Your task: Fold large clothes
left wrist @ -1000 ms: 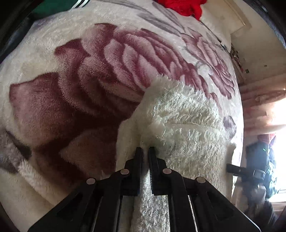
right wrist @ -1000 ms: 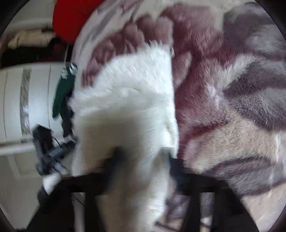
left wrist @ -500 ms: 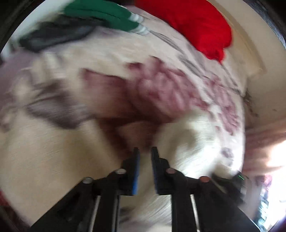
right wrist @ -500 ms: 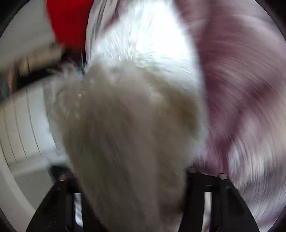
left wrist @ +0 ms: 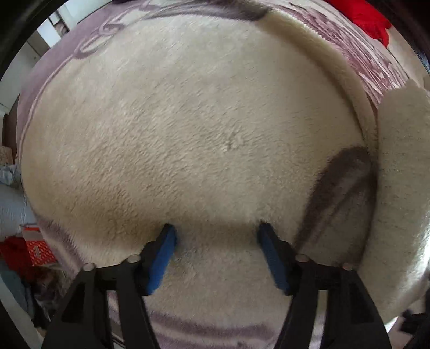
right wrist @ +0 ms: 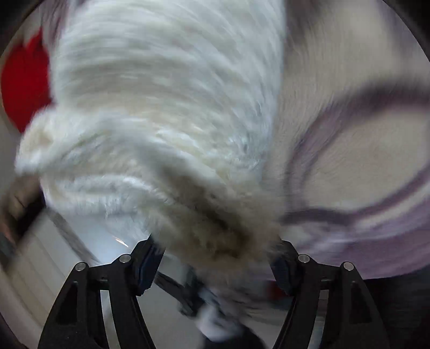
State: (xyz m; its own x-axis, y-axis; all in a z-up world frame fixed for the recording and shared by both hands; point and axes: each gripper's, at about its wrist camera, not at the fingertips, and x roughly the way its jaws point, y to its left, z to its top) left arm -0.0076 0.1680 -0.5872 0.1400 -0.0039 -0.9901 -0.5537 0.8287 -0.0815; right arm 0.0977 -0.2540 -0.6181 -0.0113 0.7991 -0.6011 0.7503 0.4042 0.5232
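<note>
Lying on a bed, a fluffy white garment (right wrist: pixel 166 112) fills most of the right wrist view, blurred, with a shaded fold drooping between the right gripper (right wrist: pixel 215 257). Its fingers (right wrist: pixel 146 259) are spread, having just been opening; whether the pads touch the fleece cannot be told. In the left wrist view the garment (left wrist: pixel 400 166) shows only at the right edge, resting on a cream plush blanket (left wrist: pixel 188 120) with purple and grey patterns. The left gripper (left wrist: pixel 215 239) points down at the blanket, its blue-padded fingers (left wrist: pixel 161 255) spread wide, just opened, with nothing pinched between them. A red cloth (left wrist: pixel 368 18) lies at the bed's far corner.
</note>
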